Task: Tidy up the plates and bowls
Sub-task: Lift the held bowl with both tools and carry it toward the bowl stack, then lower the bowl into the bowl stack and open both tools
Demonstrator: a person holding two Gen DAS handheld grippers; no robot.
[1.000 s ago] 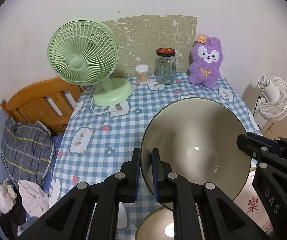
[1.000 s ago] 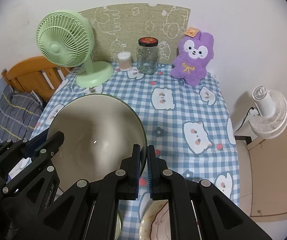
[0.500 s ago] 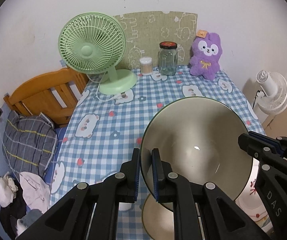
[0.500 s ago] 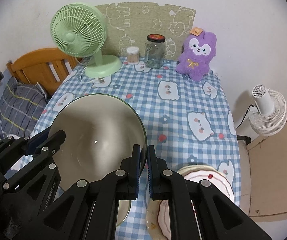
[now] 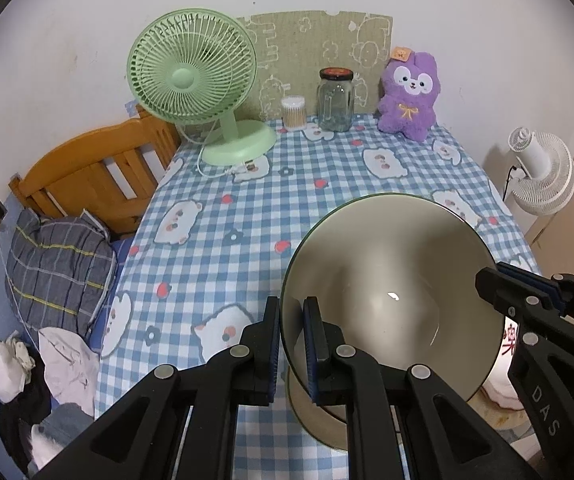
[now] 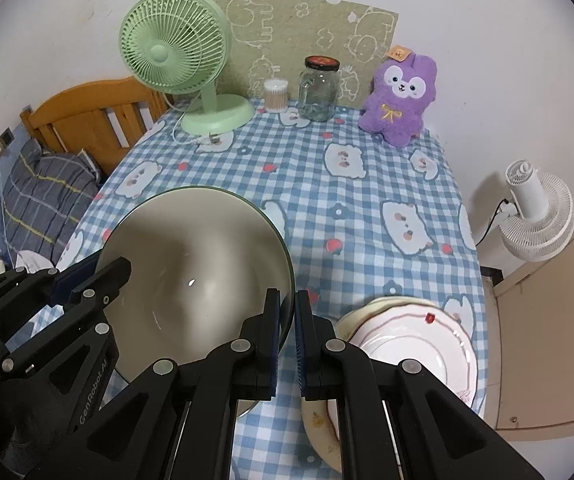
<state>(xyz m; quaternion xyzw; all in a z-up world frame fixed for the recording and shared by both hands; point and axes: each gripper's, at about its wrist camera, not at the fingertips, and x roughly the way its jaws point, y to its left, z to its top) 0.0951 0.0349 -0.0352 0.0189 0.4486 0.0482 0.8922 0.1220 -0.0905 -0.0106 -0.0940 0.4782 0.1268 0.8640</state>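
Both grippers carry one large cream bowl (image 5: 391, 292) with a dark green rim above the checked tablecloth (image 5: 247, 200). The left gripper (image 5: 291, 344) is clamped narrow on the bowl's left rim, one pad inside the wall and one outside; the right gripper (image 6: 287, 336) pinches the opposite rim in the same way, and each tool shows at the edge of the other's view. The bowl hangs tilted, its mouth turned toward the cameras and its foot away and down. Directly beneath it, just under and ahead of the left gripper's fingertips, lies a second bowl (image 5: 319, 420) of the same cream colour, mostly hidden by the held one. Outboard of the right gripper, to its right and slightly below, sits a stack of plates (image 6: 411, 344) with pink edging, close to the table's near edge. The governing relation is vertical: the held bowl sits nearly over the lower one, so nesting probably requires levelling the rim and lowering both grippers together. Neither hand is nearer, since they share the load.
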